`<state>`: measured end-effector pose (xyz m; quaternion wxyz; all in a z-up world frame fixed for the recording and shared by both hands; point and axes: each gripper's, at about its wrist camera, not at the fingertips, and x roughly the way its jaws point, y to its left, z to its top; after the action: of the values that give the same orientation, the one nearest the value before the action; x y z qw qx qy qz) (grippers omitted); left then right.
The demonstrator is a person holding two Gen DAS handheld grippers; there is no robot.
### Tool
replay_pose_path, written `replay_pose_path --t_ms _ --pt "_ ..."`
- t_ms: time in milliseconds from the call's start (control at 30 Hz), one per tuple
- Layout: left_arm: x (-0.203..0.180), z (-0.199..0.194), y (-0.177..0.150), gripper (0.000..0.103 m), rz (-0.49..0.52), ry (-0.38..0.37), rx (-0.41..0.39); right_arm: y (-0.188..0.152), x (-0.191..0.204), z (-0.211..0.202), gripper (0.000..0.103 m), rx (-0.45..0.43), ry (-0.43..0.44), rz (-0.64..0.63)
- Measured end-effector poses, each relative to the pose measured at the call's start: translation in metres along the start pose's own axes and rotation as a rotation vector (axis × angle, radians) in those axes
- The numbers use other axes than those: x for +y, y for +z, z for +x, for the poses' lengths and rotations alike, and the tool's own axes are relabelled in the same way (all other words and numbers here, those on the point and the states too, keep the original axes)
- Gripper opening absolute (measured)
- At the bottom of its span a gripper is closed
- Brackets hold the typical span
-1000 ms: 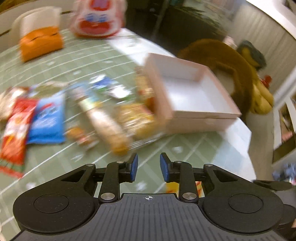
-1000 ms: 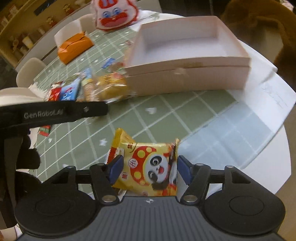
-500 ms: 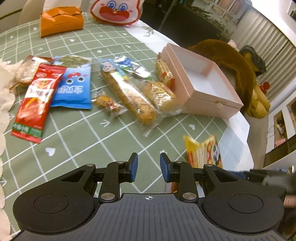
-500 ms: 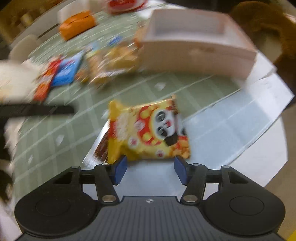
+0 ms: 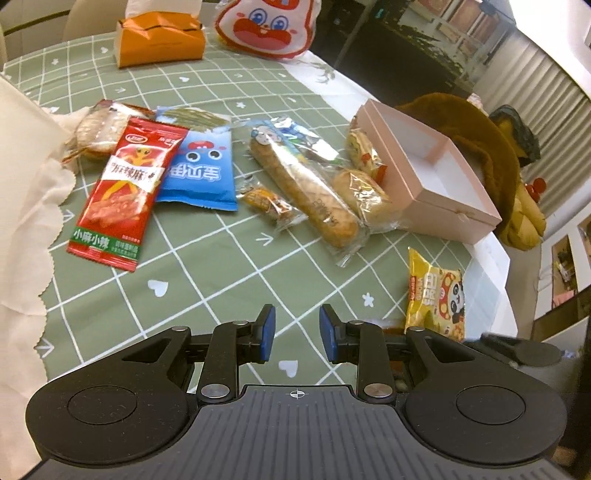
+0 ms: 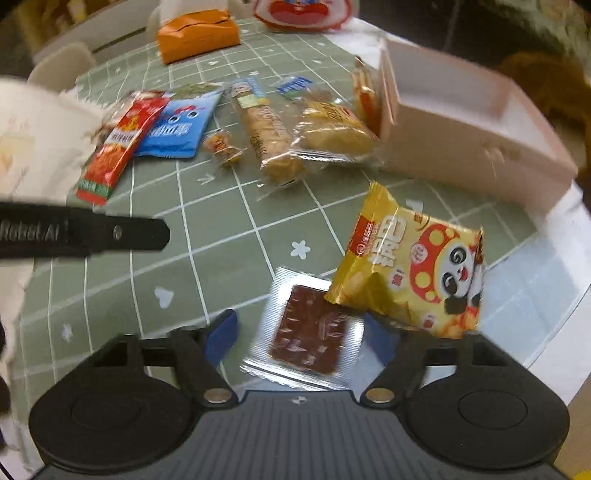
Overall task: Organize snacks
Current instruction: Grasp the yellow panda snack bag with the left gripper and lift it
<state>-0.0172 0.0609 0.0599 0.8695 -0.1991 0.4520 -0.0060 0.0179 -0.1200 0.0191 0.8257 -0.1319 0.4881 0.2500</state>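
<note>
A yellow panda snack bag (image 6: pixel 413 269) lies on the green checked tablecloth, partly over a clear packet with a brown slab (image 6: pixel 308 332). It also shows in the left wrist view (image 5: pixel 436 295). My right gripper (image 6: pixel 301 338) is open and empty, its jaws either side of the brown packet. My left gripper (image 5: pixel 297 334) is open and empty above the cloth. An open pink box (image 5: pixel 439 206) stands at the right and looks empty. Several snacks lie left of it: a long biscuit pack (image 5: pixel 306 192), a bun (image 5: pixel 364 195), a blue bag (image 5: pixel 199 173), a red bag (image 5: pixel 122 192).
An orange tissue box (image 5: pixel 160 38) and a rabbit-face bag (image 5: pixel 267 26) stand at the far edge. White cloth (image 5: pixel 22 206) hangs at the left. A brown plush toy (image 5: pixel 491 147) sits behind the box. The table's edge (image 6: pixel 554 314) runs close on the right.
My right gripper has let go of the panda bag and pulled back; the bag now lies on the table. My left gripper has drawn back and turned left, showing more snacks.
</note>
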Motion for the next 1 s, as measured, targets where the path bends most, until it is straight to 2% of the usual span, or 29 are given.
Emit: replay_pose_path --t_ms 33,67,233,433,500,600,667,800,867,1000 --pt "-0.001 0.001 0.001 0.03 0.008 0.0 -0.001 -0.004 -0.002 -0.005 0.043 0.006 0.016 -0.029" --pt "-0.002 0.002 0.002 0.03 0.018 -0.002 -0.002 -0.01 -0.004 -0.01 0.042 0.013 0.022 -0.054" --pt "-0.029 0.009 0.013 0.03 0.116 -0.064 -0.016 -0.028 -0.039 -0.022 0.041 0.039 -0.003 -0.02" --pt "-0.096 0.024 0.037 0.03 0.332 -0.189 -0.024 -0.035 -0.102 -0.029 0.041 0.04 -0.114 0.121" --pt "-0.117 0.035 0.047 0.03 0.4 -0.22 -0.017 -0.036 -0.119 -0.033 0.042 0.05 -0.094 0.182" --pt "-0.139 0.063 0.059 0.03 0.499 -0.223 0.033 -0.038 -0.128 -0.043 0.042 0.033 0.037 0.262" --pt "-0.146 0.081 0.064 0.03 0.541 -0.2 0.071 -0.034 -0.124 -0.044 0.042 0.02 0.086 0.264" --pt "-0.14 0.099 0.069 0.03 0.565 -0.236 0.173 -0.015 -0.116 -0.025 0.042 0.015 0.086 0.269" --pt "-0.136 0.1 0.064 0.031 0.611 -0.247 0.209 -0.01 -0.119 -0.016 0.041 0.017 0.042 0.258" --pt "-0.139 0.099 0.046 0.031 0.722 -0.273 0.271 -0.006 -0.129 -0.011 0.041 -0.011 0.016 0.227"
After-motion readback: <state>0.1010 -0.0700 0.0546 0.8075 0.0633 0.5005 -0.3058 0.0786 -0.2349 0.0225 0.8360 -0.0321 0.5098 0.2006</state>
